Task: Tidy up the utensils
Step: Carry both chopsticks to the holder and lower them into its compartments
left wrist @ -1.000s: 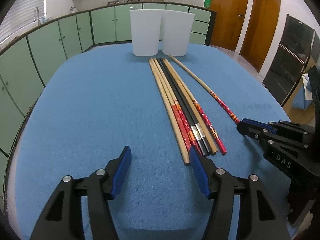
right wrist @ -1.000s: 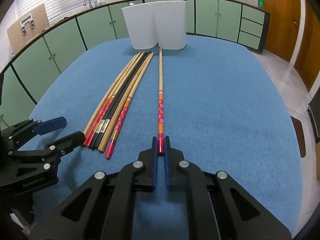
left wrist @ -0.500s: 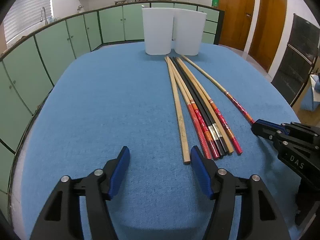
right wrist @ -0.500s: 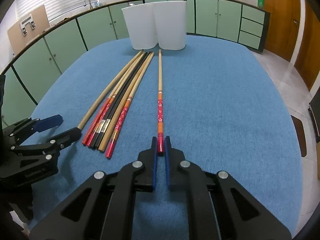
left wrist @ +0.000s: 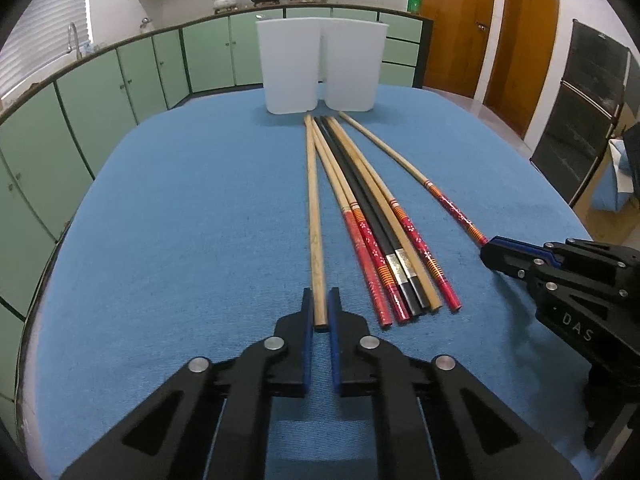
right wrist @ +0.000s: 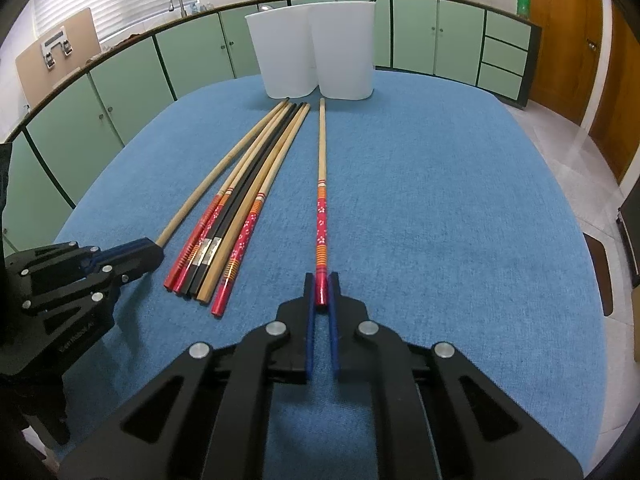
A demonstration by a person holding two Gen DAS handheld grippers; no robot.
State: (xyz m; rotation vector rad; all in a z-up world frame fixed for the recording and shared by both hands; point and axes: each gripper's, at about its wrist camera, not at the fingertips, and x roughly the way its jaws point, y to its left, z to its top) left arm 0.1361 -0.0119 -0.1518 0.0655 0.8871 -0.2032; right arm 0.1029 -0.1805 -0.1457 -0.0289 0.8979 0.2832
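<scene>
Several long chopsticks lie on the blue tablecloth (left wrist: 180, 240), pointing at two white containers (left wrist: 320, 64) at the far edge. My left gripper (left wrist: 319, 312) is shut on the near end of the plain wooden chopstick (left wrist: 314, 208), which lies left of the bundle. My right gripper (right wrist: 321, 292) is shut on the near end of a red-patterned chopstick (right wrist: 321, 208) lying apart on the right. A bundle of red-patterned, black and wooden chopsticks (left wrist: 384, 232) lies between them; it also shows in the right wrist view (right wrist: 236, 216).
The two white containers (right wrist: 312, 48) stand side by side, touching, at the table's far edge. Green cabinets (left wrist: 100, 92) curve round behind the table. Wooden doors (left wrist: 516, 40) are at the right. The right gripper's body (left wrist: 580, 280) sits at the table's right.
My left gripper has moved right and forward and closed on the plain wooden chopstick's near end, which has swung away from the bundle. The right gripper has stayed shut on its chopstick.
</scene>
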